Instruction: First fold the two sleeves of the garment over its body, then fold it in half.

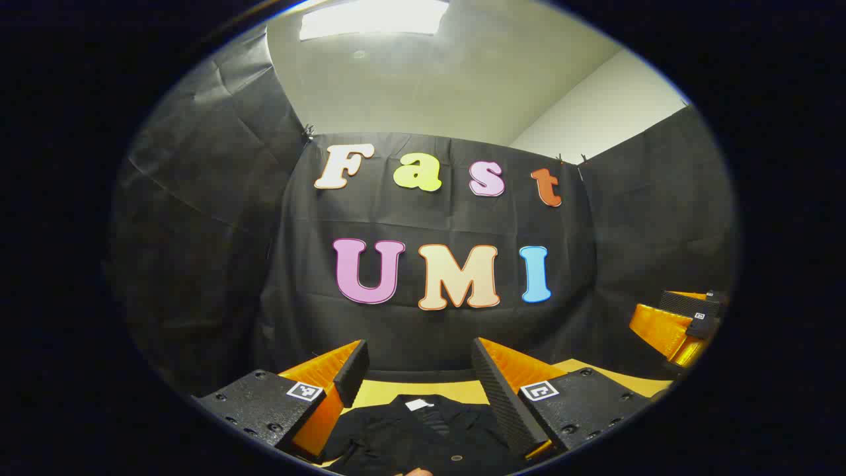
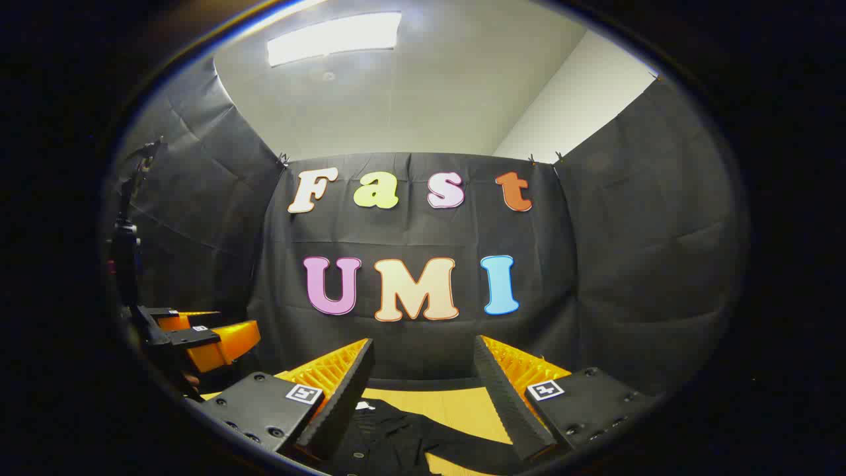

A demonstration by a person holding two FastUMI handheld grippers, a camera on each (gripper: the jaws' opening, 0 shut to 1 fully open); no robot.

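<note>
One black garment (image 1: 423, 436), soft, buttoned, on one yellow surface (image 1: 456, 391). Left gripper (image 1: 423, 377) and right gripper (image 2: 423, 377): ribbed pads, jaws spread wide, holding nothing.

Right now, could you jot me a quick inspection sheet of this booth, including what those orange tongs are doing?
Surface: yellow table, bare beyond the garment.
Job's things: black garment lying on the table, collar with white tag facing the far wall; one sleeve stretched sideways, not yet folded.
Clutter: nothing seen.
Tongs: left tongs open above the garment; right tongs open above it, holding nothing.
Cables: nothing seen.
Surroundings: black cloth walls, white ceiling with light panel.
</note>
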